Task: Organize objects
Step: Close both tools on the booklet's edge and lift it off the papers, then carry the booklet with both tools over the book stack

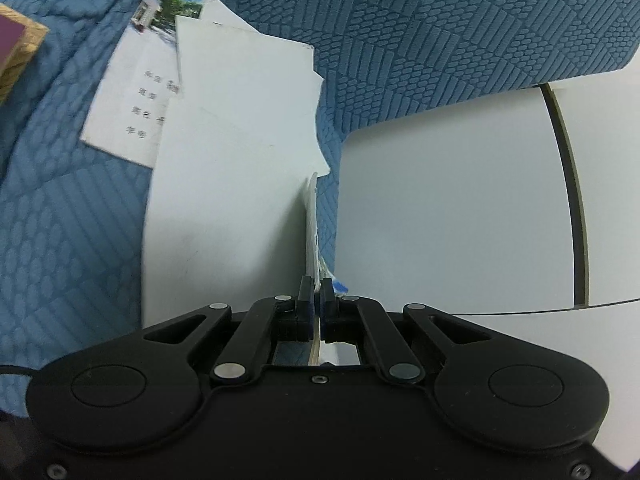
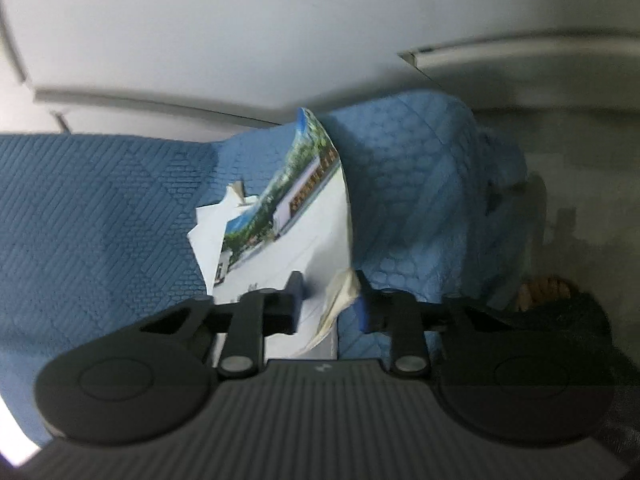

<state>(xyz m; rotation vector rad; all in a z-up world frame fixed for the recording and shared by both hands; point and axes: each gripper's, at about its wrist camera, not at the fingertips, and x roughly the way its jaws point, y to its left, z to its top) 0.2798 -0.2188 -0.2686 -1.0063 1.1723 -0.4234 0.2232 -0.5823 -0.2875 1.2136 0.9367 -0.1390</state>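
While the left gripper's (image 1: 316, 288) fingers pinch thin white sheets (image 1: 224, 184) over quilted blue cloth (image 1: 440, 20), the right gripper's (image 2: 328, 300) stand spread.

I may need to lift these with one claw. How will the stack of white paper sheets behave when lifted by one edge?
Probably floppy: in the right wrist view the photo-printed sheet already curves over. Likely light, since the left claw holds the stack of white paper sheets by a thin edge. Their corners are fanned unevenly, so loose sheets may slide apart.
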